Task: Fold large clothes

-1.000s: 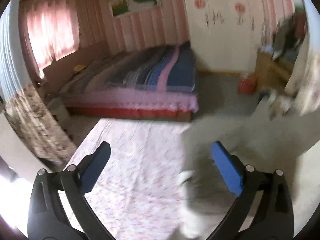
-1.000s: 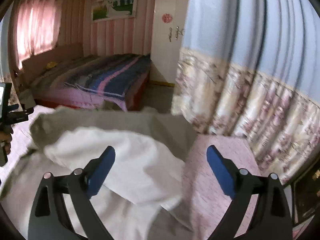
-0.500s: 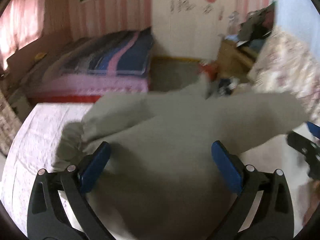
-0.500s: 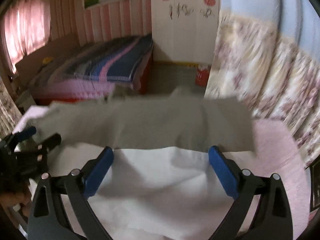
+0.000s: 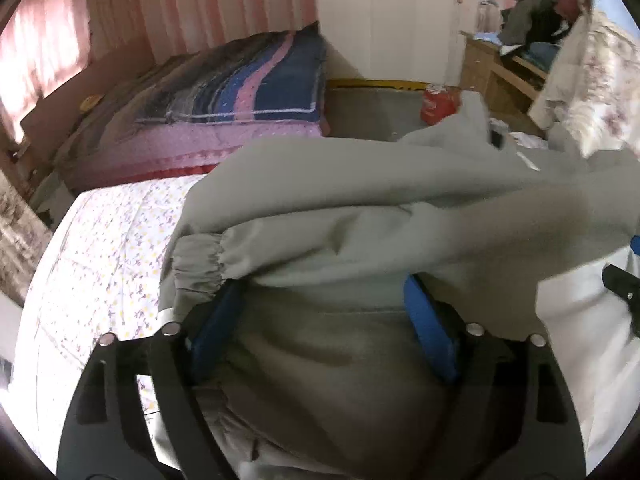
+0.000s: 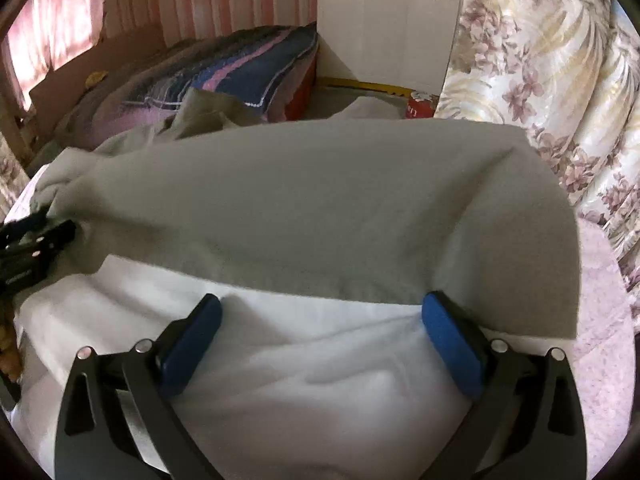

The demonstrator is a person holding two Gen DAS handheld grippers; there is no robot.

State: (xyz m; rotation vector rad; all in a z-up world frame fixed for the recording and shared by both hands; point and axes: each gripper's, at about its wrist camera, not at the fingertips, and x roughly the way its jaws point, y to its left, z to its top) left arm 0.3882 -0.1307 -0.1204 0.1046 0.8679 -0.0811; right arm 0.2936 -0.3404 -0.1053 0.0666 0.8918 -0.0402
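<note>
— Where do our tongs stand?

— Our left tongs are spread wide with the grey jacket bunched between the blue pads; the cloth lies in the gap, but nothing is pinched. Our right tongs are just as wide, resting over the jacket's white lining, gripping nothing.

— What changed in the last second?

— A second ago the left tongs looked mostly at bare bed sheet, with the jacket off to the side. Now the jacket fills both views: the grey shell is thrown over, and a sleeve with its gathered cuff lies across the body just ahead of the left tongs. We judge that a sleeve has been brought in and we are moving in for the next hold.

— And the jacket itself?

— It lies on the flowered bed sheet, half turned, lining up on our right side and shell up on our left.

— Anything around us to mind?

— The flowered curtain hangs close on the right, so we have little room there. The other bed, the red tin on the floor and the cluttered wooden desk are well apart. The real hindrance is the jacket's own bunched, uneven layers.
</note>
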